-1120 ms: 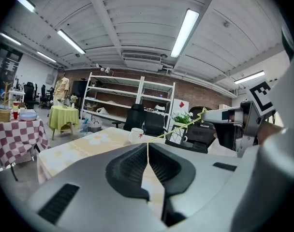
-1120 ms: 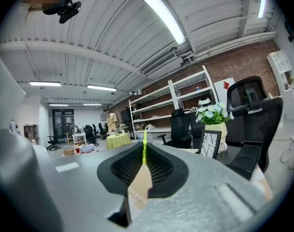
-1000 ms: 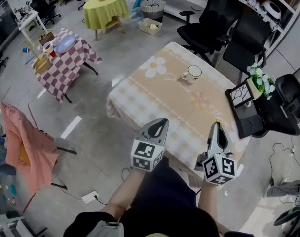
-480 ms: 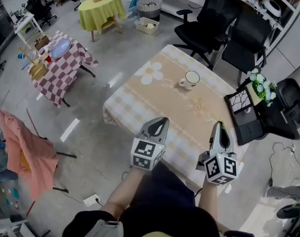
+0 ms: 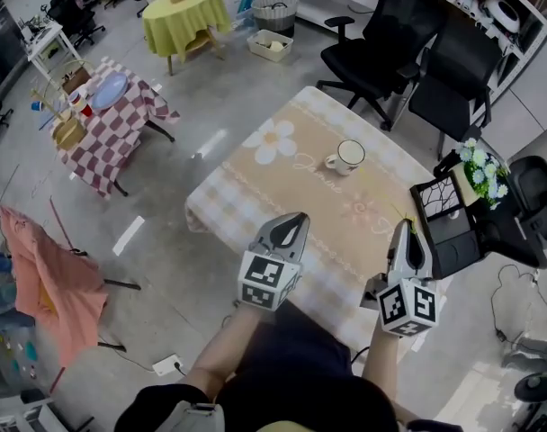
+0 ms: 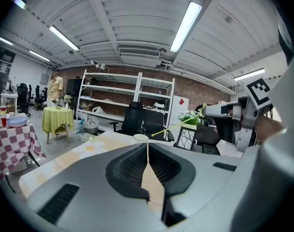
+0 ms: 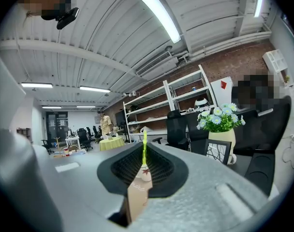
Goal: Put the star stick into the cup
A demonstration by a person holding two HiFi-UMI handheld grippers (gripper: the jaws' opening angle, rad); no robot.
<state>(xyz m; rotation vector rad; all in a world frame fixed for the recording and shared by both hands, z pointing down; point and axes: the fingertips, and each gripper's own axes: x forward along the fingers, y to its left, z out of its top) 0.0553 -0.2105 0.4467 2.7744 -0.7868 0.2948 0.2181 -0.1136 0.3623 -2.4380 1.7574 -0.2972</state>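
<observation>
**Star stick in the right gripper, cup waiting across the table**

The star stick (image 7: 144, 148), a thin yellow-green rod, stands upright between the jaws of the right gripper (image 7: 143, 164), which are pressed together on it. From the left gripper view the same stick (image 6: 178, 124) slants out of the right gripper (image 6: 219, 111) down toward the left, held in the air above the table. From the head view it is only a faint line off the right gripper's tip. Which end carries the star cannot be made out.

The cup (image 5: 349, 157), white with a handle, sits upright on the far half of the table (image 5: 255, 196), well apart from both grippers. It also shows in the left gripper view (image 6: 140, 137) as a pale rim just beyond the jaws.

The left gripper (image 5: 294, 221) is held over the table's near edge, level with the right gripper (image 5: 407, 228) and apart from it. Its jaws are pressed together with nothing between them, only a thin seam showing.

The table wears a beige cloth with a large white daisy (image 5: 272, 140) printed near its far left corner. A vase of pale flowers (image 5: 483, 162) stands to the right of the table. Two black office chairs (image 5: 390, 34) sit beyond the table. Farther left stand a checked table (image 5: 112, 120) and a round table under a yellow-green cloth (image 5: 179, 12).
</observation>
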